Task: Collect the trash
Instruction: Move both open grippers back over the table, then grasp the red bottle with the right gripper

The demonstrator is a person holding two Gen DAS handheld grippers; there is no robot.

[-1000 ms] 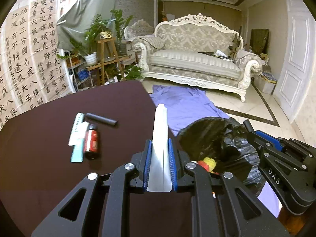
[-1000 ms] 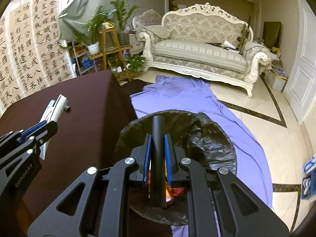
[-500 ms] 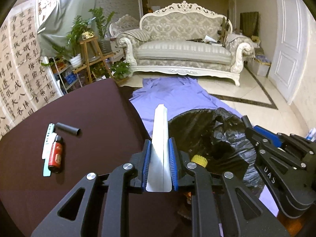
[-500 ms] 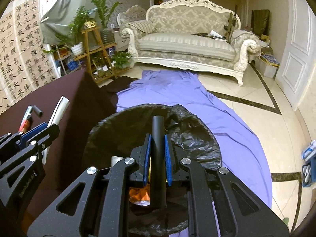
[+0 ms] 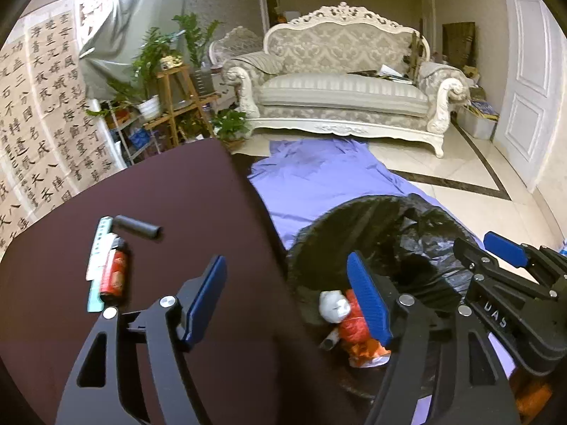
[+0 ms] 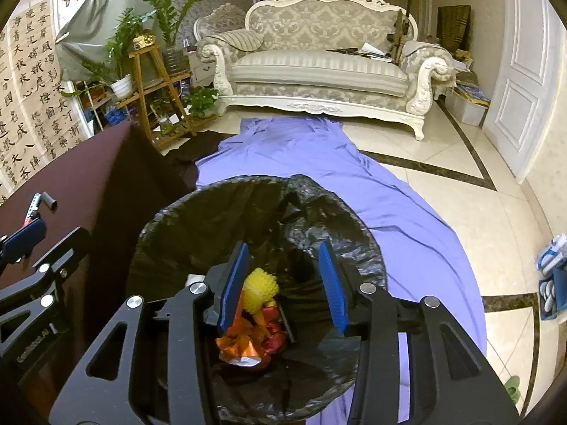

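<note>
Left wrist view: dark maroon table [image 5: 177, 205]; bin with black liner [image 5: 425, 233] on purple sheet [image 5: 319, 184], tiled floor, cream sofa [image 5: 340, 85]. Left gripper [image 5: 287, 297] and right gripper [image 6: 283, 276] opening, jaws empty.

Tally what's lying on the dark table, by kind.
Black tube: 1
Red bottle: 1
White-and-teal flat pack: 1, possibly two overlapped
Total on the table: 3
</note>
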